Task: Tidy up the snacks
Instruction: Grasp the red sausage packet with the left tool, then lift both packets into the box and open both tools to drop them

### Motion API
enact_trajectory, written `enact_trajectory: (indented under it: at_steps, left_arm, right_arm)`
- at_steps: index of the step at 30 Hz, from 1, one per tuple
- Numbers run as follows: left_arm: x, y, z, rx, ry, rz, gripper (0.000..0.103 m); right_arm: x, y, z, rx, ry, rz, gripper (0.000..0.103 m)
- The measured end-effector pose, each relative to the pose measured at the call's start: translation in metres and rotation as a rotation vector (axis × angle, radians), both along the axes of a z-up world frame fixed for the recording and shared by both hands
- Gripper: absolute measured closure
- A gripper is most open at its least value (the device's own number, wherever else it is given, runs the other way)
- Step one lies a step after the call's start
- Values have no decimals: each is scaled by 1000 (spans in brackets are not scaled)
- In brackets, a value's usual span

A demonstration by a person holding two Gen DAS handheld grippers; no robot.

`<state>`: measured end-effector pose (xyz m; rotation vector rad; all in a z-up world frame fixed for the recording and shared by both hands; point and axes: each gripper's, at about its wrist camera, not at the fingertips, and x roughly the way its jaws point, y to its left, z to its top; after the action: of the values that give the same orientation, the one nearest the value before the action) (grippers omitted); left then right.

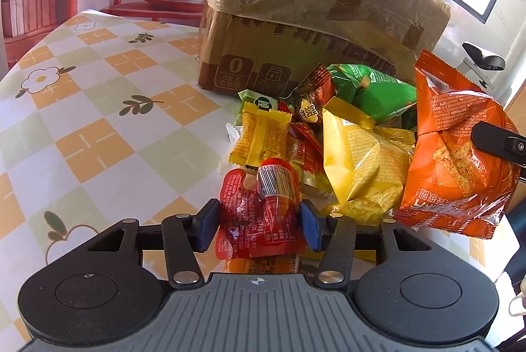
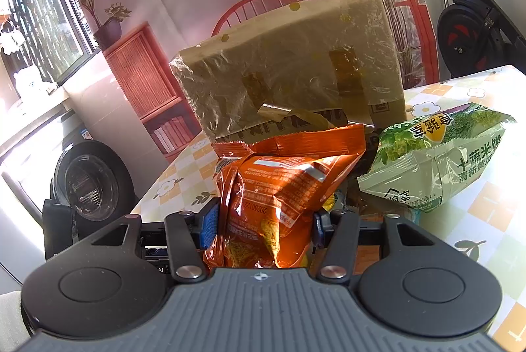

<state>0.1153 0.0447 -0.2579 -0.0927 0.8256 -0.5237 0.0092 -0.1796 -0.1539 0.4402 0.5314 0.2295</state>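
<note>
My left gripper is shut on a red snack packet at the near edge of a snack pile. The pile holds a small yellow packet, a yellow chip bag and a green bag. My right gripper is shut on an orange chip bag and holds it upright; the bag also shows at the right of the left wrist view, with a right finger on it. A light green bag lies to the right.
A cardboard box wrapped in plastic film stands behind the pile on the checkered tablecloth; it also shows in the right wrist view. The table's left edge drops off by a washing machine.
</note>
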Motion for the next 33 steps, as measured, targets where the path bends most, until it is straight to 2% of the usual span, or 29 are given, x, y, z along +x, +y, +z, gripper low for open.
enact_trajectory:
  at_steps: [1,7,10,13,14,19,24,33]
  left_arm:
    - [-1,-2,1,3,-5,-5,62]
    - [-10,-9,9,42,-31,11,66]
    - [-14,-6,17,44,-50,21,79]
    - [-19,-1,30,44,-83,36,79]
    - [-20,0,35,40,-94,39,83]
    - [-25,5,56,32,-144,80,85]
    - [-28,4,90,26,-213,99,85]
    - [-23,-16,153,25,-325,139,85]
  right_arm:
    - [0,0,0,0,0,0,48]
    - [0,0,0,-1,-2,3,48]
    - [0,-1,1,0,-7,5,48]
    - [-1,-1,2,1,-14,4,48]
    - [-2,-1,2,1,-15,5,48]
    - [-3,-2,4,6,-20,5,48]
    - [-5,-5,14,1,-53,5,48]
    - [7,-24,51,-8,-150,-18,48]
